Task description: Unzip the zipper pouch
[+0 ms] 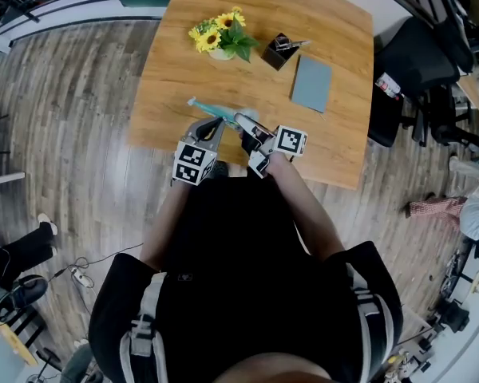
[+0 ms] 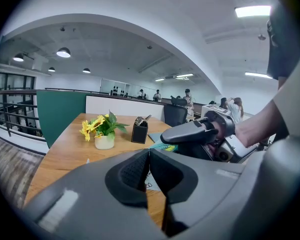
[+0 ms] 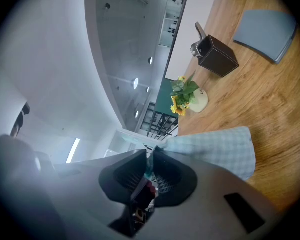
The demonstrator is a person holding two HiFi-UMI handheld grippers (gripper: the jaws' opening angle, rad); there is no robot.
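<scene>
A: Left side first. Left gripper (image 2: 149, 151)?
B: Tips pressed together. The near edge of the zipper pouch (image 1: 223, 110) looks nipped between them, though only a sliver shows past the tips.
A: Where's the pouch?
B: Held up over the near edge of the table (image 1: 168, 86), strung between both grippers. Its long axis runs left to right across the person, with the left end poking out beyond the left gripper.
A: Right gripper (image 3: 151, 156)?
B: Clamped on the teal zipper edge at the pouch's end. Checked fabric trails away to that view's right.
A: So which one moves?
B: My guess is the right. It has the zipper end, so the pull should run along that long axis while the left anchors the fabric.
A: Clutter?
B: Sunflower pot (image 1: 221, 37), black pen holder (image 1: 279, 52), grey notebook (image 1: 312, 84), all farther back on the table, well apart from the pouch.
A: Anything blocking?
B: Nothing in the pull line. The grippers sit close together, so knocking into each other seems the main risk.
</scene>
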